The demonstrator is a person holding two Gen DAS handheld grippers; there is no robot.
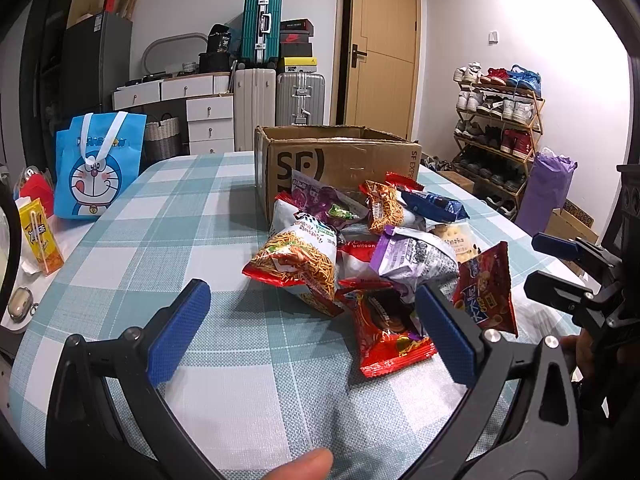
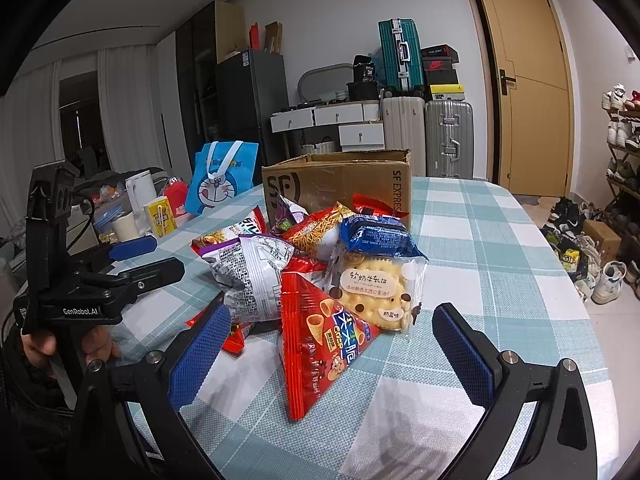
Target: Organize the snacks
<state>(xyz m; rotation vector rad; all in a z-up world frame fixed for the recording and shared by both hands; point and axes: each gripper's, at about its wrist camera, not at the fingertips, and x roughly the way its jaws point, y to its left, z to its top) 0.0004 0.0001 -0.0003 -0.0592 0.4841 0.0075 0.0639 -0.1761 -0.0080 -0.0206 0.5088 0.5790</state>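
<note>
Left wrist view: my left gripper [image 1: 312,326] hangs spread wide, holding nothing, the snack pile [image 1: 360,248] just beyond, near the cardboard box [image 1: 340,160]. Right wrist view: my right gripper [image 2: 332,336] gapes empty around the red cone-crisp packet [image 2: 320,340].

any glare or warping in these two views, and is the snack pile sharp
Left wrist view: fisheye bends the door frame, black vignette at the corners, blown-out wall at right; snack pile sharp. Right wrist view: same barrel warp on the table edge, mild sheen on the red cone-snack bag, print still readable.
</note>
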